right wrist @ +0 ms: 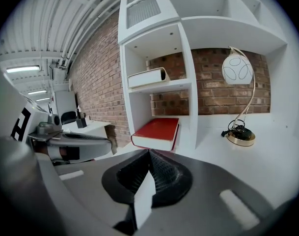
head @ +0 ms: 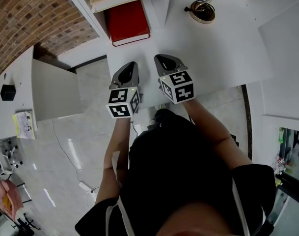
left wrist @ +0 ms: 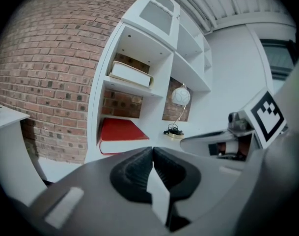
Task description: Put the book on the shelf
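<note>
The left tool (head: 131,64) and the right tool (head: 162,58) hover side by side over the near edge of the white counter (head: 223,48), both pointing toward the tall white shelf unit (right wrist: 188,82). The thick red hardcover book (head: 128,23) lies flat and closed in the unit's bottom compartment, white page edges showing, its near end jutting slightly past the shelf front. A cream book (left wrist: 131,73) lies in the compartment above. Each tool is clenched, its ribbed black pads (right wrist: 165,171) pressed together on nothing, well apart from the red book. A brass-based lamp with a white globe (right wrist: 240,136) stands on the counter to the right.
</note>
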Motion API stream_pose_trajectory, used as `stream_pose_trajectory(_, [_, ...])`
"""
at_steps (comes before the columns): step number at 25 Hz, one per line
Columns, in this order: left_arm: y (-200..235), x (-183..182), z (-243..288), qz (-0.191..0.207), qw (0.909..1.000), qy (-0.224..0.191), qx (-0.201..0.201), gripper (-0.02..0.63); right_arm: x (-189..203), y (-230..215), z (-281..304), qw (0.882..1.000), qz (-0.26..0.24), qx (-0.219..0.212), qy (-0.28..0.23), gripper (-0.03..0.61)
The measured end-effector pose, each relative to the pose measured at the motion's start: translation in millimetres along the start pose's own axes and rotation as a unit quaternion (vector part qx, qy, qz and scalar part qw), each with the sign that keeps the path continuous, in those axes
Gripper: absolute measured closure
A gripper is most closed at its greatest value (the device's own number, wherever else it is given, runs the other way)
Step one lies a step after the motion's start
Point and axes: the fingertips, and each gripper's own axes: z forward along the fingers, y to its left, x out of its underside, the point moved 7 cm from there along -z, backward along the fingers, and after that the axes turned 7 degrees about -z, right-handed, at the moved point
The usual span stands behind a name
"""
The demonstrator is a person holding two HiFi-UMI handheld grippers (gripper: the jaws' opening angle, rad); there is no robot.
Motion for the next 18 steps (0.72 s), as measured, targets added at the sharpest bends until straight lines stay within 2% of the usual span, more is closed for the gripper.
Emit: stream_pose_trajectory(18, [-22.1, 18.6, -23.0, 0.010, 0.9999, -0.005, 0.010, 0.604, 5.8, 24.3, -37.3, 0.999, -0.017, 0.001, -0.042, 0.581])
